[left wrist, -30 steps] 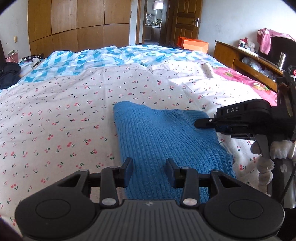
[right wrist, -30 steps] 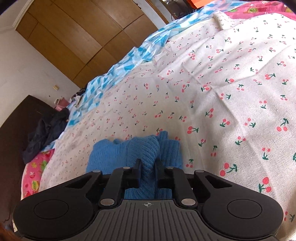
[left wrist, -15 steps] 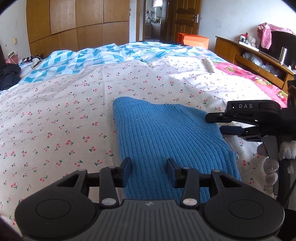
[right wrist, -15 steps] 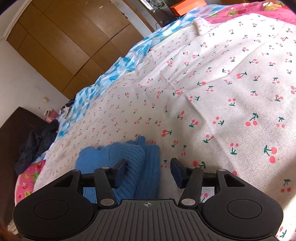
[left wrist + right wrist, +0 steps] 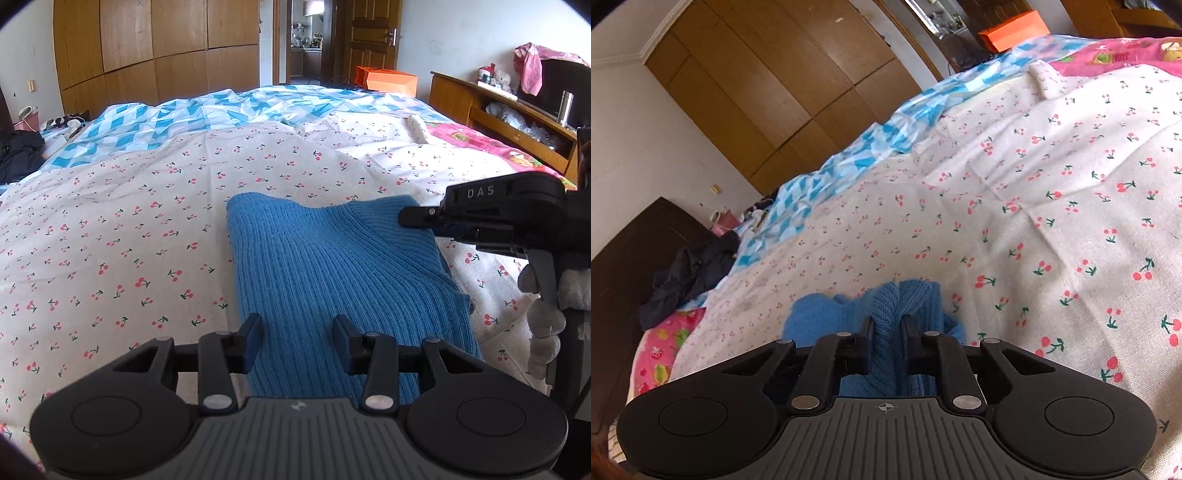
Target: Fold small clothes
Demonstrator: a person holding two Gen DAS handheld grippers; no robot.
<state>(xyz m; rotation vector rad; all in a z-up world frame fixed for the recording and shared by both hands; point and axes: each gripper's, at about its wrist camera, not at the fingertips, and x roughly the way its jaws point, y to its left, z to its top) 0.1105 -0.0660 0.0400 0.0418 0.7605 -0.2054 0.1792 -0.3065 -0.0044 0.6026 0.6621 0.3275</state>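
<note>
A blue knitted garment [image 5: 325, 266] lies folded on the cherry-print sheet [image 5: 110, 240]. My left gripper [image 5: 296, 332] stands open just above the garment's near edge, its pads apart and gripping nothing. My right gripper [image 5: 406, 218] comes in from the right at the garment's far right corner. In the right wrist view its jaws are closing, and a bunched fold of the blue knit [image 5: 912, 295] is pinched between the right gripper's [image 5: 888, 326] pads. A gloved hand [image 5: 546, 295] holds that gripper's handle.
A blue-and-white quilt [image 5: 184, 118] covers the far part of the bed, with a pink sheet [image 5: 491, 144] at its right edge. A wooden shelf unit [image 5: 517, 122] stands on the right. An orange box [image 5: 386, 79] lies beyond the bed, dark clothes [image 5: 18, 155] far left.
The right gripper let go of the knit, stood open half a second ago, and has closed again on a fold at the far right corner. The left gripper has kept still.
</note>
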